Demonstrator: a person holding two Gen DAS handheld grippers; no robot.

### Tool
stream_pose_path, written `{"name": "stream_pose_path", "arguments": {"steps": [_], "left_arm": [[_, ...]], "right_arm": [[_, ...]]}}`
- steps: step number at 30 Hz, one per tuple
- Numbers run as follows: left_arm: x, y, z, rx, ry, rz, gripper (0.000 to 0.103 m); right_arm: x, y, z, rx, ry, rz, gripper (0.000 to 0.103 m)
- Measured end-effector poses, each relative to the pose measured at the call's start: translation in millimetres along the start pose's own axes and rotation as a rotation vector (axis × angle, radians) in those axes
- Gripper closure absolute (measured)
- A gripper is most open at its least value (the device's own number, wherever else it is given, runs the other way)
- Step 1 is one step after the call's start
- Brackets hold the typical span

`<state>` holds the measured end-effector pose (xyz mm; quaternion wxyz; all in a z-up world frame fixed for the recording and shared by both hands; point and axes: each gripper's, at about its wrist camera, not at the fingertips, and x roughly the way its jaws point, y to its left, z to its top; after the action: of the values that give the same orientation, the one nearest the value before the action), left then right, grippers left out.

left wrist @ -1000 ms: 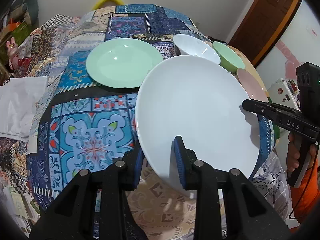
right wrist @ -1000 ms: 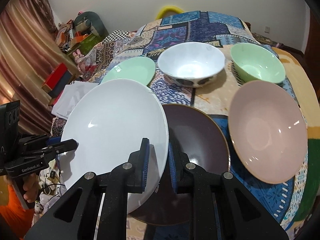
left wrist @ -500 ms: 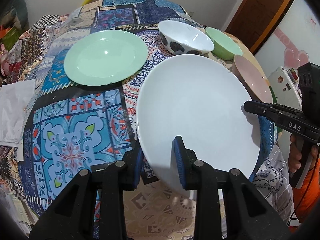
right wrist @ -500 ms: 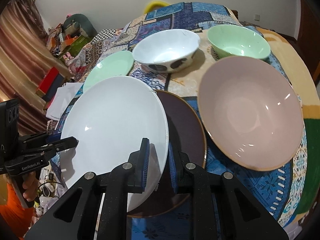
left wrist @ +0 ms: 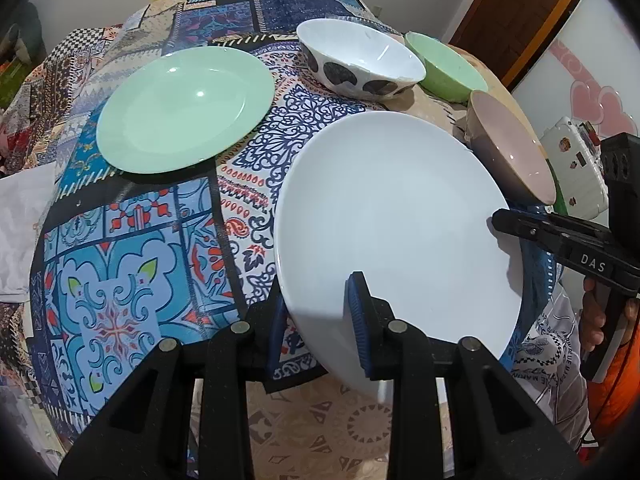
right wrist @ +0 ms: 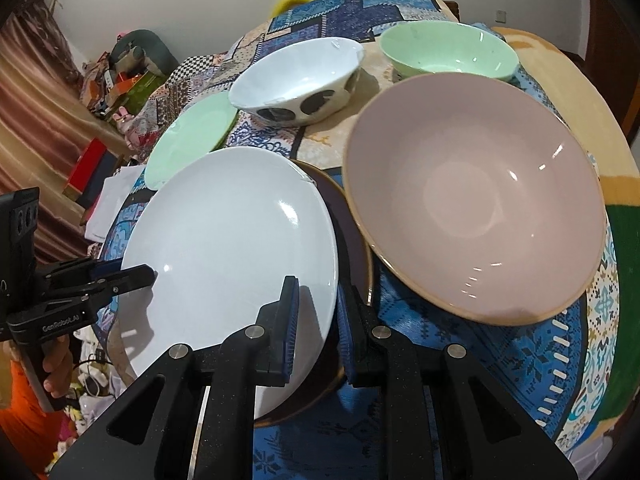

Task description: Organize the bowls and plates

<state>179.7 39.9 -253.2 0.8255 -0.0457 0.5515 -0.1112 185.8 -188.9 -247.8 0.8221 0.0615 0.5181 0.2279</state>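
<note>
Both grippers are shut on the rim of one large white plate (left wrist: 392, 216), held tilted over the table; it also shows in the right wrist view (right wrist: 232, 248). My left gripper (left wrist: 320, 320) grips its near edge; my right gripper (right wrist: 316, 320) grips the opposite edge. A dark brown plate (right wrist: 352, 240) lies under it. A light green plate (left wrist: 184, 108) lies at the far left. A white bowl with dark spots (left wrist: 360, 60), a green bowl (left wrist: 448, 68) and a pink bowl (right wrist: 476, 196) stand beyond.
A patchwork blue cloth (left wrist: 120, 260) covers the round table. A white folded cloth (left wrist: 20, 220) lies at the left edge. A wooden door (left wrist: 516, 12) and a white appliance (left wrist: 576, 168) stand to the right. Clutter (right wrist: 120, 80) lies by a curtain.
The white plate, held by both grippers, has come lower and closer to the table. The bowls and green plate look nearer in both views.
</note>
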Motion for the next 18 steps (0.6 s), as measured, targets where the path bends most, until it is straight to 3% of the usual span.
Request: {"name": "stream_pose_path", "arguments": {"steps": [18], "left_arm": [[17.5, -8.4, 10.9, -0.008, 0.028, 0.008, 0.072]], "right_arm": [[-8.4, -5.8, -0.4, 0.005, -0.019, -0.017, 0.083]]}}
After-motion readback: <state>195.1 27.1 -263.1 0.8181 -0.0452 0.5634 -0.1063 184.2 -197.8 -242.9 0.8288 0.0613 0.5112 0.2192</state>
